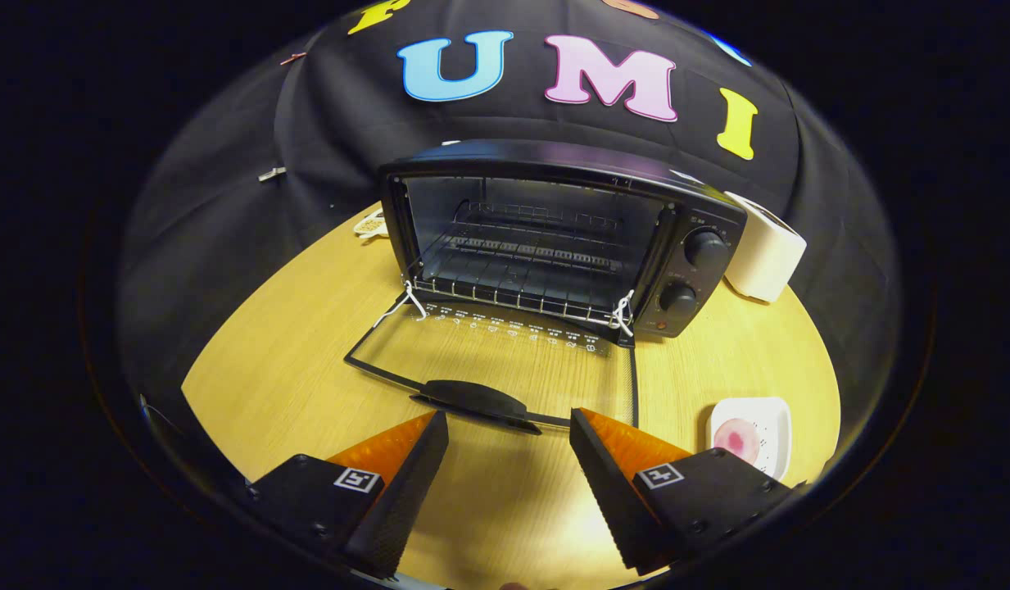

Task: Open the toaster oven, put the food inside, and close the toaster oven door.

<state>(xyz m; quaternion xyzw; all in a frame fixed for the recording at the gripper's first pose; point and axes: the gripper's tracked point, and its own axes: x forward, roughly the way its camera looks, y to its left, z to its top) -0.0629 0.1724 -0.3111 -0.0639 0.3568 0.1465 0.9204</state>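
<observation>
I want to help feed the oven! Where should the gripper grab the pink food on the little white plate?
Judging by its flat, round shape, the pink food is best pinched across its edges from above. It lies flat on the white plate, beside the open gripper.

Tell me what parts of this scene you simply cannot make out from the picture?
- Toaster oven: the marks around its two knobs are too small to read.
- White plate: the right finger covers part of it, and what the pink food is stays unclear.
- White box behind the oven: partly hidden by the oven.
- Pale item left of the oven: mostly hidden behind it.
- Gripper: open, holding nothing, just short of the lowered door.
</observation>
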